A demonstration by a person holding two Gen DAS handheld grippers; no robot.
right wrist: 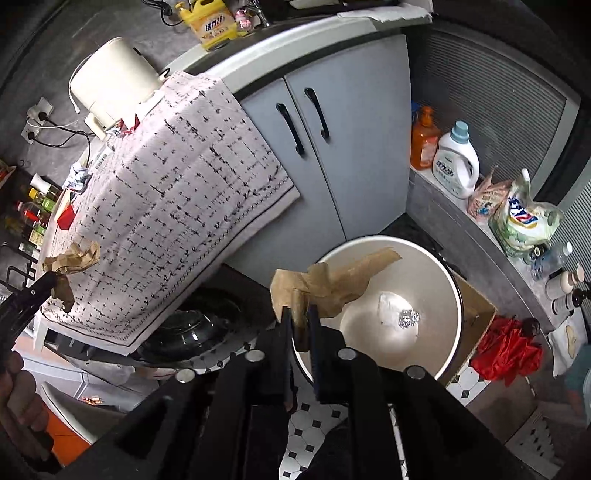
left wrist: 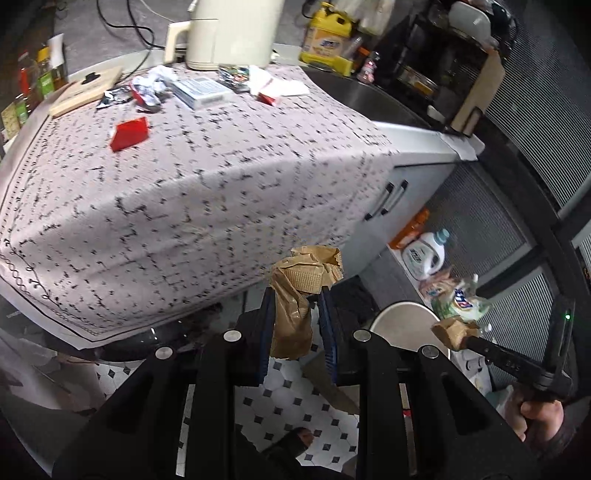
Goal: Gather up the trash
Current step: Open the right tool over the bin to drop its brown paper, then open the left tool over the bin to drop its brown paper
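Observation:
My left gripper (left wrist: 297, 295) is shut on a crumpled brown paper bag (left wrist: 295, 291) and holds it in the air past the table's near edge. My right gripper (right wrist: 300, 309) is shut on another crumpled brown paper (right wrist: 332, 280) and holds it over the rim of a round white bin (right wrist: 439, 266). White paper (right wrist: 391, 308) and a foil ball (right wrist: 409, 318) lie in the bin. On the table, a red wrapper (left wrist: 130, 133), crumpled foil (left wrist: 149, 90) and packets (left wrist: 201, 90) remain. The bin also shows in the left wrist view (left wrist: 400, 326).
A patterned tablecloth (left wrist: 184, 177) hangs over the table. A cream kettle (left wrist: 232, 33) and a wooden board (left wrist: 85, 90) stand at its back. Grey cabinet doors (right wrist: 332, 155), detergent bottles (right wrist: 456, 160), a cardboard box (right wrist: 476, 314) and a red cloth (right wrist: 506, 350) surround the bin.

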